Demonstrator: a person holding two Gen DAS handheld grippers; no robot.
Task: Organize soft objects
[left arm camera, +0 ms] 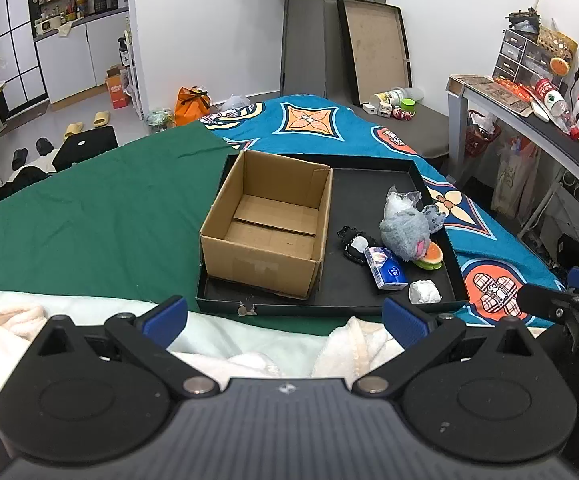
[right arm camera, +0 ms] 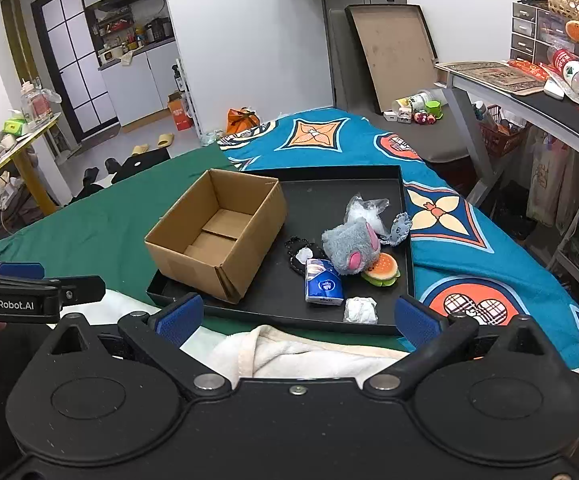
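Observation:
An empty cardboard box point(left arm camera: 269, 224) point(right arm camera: 217, 240) stands in the left half of a black tray point(left arm camera: 369, 196) point(right arm camera: 329, 188) on the bed. Heaped in the tray's right half are a grey plush toy point(left arm camera: 403, 234) point(right arm camera: 347, 250), a burger-shaped toy point(left arm camera: 429, 258) point(right arm camera: 381, 270), a blue tissue pack point(left arm camera: 387, 270) point(right arm camera: 321, 282), a crumpled white wad point(left arm camera: 423, 292) point(right arm camera: 360, 310), a black beaded pouch point(left arm camera: 353, 244) point(right arm camera: 299, 258) and a clear plastic bag point(left arm camera: 401, 200) point(right arm camera: 363, 208). My left gripper point(left arm camera: 285, 318) is open, short of the tray. My right gripper point(right arm camera: 295, 316) is open too, nothing between its fingers.
A white fleece blanket point(left arm camera: 249, 348) point(right arm camera: 289, 352) lies under both grippers. Green cloth point(left arm camera: 89, 216) covers the bed's left, a blue patterned sheet point(right arm camera: 469, 240) its right. A cluttered desk point(right arm camera: 529, 96) stands at the right. The right gripper point(left arm camera: 561, 300) shows in the left wrist view.

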